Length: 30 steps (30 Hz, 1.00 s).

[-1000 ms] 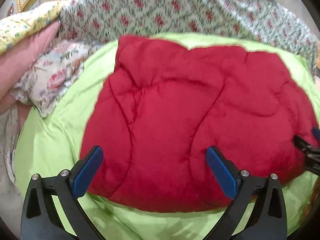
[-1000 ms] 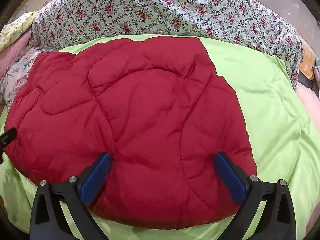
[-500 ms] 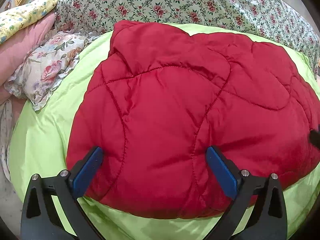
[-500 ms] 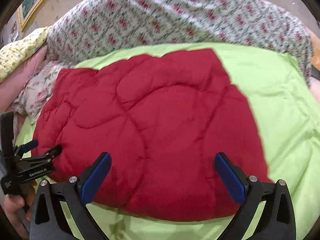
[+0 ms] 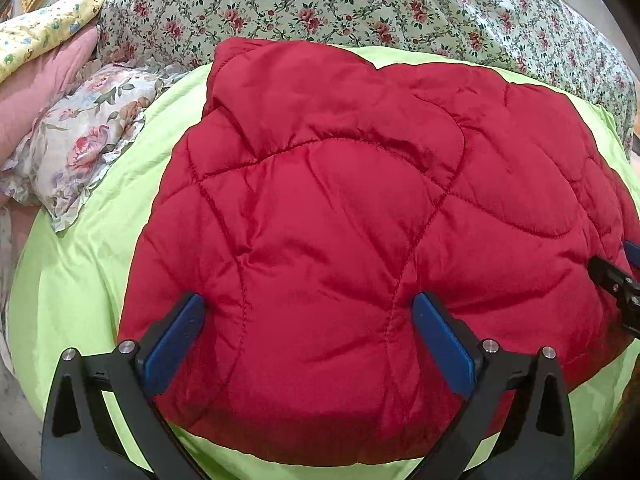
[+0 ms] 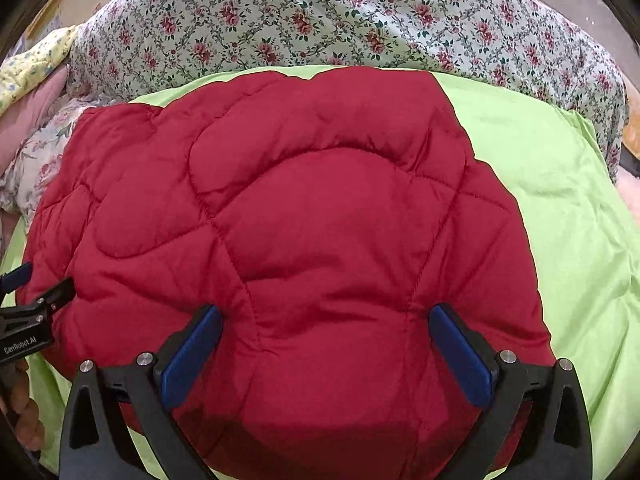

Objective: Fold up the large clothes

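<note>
A red quilted padded garment (image 5: 340, 220) lies in a folded, rounded bundle on a lime green cover (image 5: 72, 280); it also shows in the right wrist view (image 6: 300, 220). My left gripper (image 5: 308, 332) is open, its blue pads (image 5: 176, 340) pressing into the garment's near edge on both sides of a puffed section. My right gripper (image 6: 326, 344) is open the same way, further right along that near edge. The right gripper's tip (image 5: 616, 284) shows at the left view's right edge. The left gripper (image 6: 32, 312) shows at the right view's left edge.
A rose-print floral quilt (image 5: 360, 4) is heaped behind the garment. A floral pillow (image 5: 88, 140) and a pink cushion (image 5: 44, 76) lie at the left, a yellow print cloth (image 5: 36, 36) above them. Bare green cover (image 6: 560, 200) spreads to the right.
Both grippers have come closer and lower onto the garment's near edge, staying open. The right view swung left and back; the garment looks more flattened.
</note>
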### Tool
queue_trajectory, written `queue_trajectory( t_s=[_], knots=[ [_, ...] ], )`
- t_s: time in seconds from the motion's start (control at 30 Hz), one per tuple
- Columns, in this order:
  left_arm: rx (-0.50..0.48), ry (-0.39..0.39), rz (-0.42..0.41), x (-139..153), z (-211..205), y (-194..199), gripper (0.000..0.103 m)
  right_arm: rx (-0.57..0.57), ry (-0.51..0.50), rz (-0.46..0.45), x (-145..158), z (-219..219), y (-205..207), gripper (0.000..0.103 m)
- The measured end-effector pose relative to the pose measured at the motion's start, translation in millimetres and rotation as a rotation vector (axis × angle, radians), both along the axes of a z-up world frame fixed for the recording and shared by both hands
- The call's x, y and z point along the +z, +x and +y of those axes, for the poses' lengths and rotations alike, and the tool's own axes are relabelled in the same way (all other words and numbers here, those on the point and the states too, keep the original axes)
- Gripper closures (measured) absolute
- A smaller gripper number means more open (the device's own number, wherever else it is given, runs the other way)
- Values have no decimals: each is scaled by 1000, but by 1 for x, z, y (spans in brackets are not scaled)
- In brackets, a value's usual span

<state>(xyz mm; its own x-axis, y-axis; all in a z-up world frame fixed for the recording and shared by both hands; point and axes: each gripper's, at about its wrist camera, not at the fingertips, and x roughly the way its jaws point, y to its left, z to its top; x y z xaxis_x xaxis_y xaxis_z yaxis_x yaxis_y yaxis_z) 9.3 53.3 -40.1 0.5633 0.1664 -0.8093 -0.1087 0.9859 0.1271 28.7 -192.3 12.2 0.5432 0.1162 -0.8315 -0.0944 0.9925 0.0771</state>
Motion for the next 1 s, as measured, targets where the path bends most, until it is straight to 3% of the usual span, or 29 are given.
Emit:
queue_trajectory(
  t_s=[0.23, 0.47, 0.8, 1.0],
  knots=[
    [8, -43, 13, 15, 7, -15, 0, -6, 69, -17, 25, -10, -21, 0],
    [-5, -50, 1, 27, 6, -52, 0, 76, 121, -52, 58, -6, -57, 0],
    [-41, -57, 35, 18, 6, -100, 0, 176, 112, 45, 39, 8, -102, 0],
    [-62, -62, 1, 39, 0, -111, 0, 181, 125, 18, 59, 7, -112, 0]
  ],
)
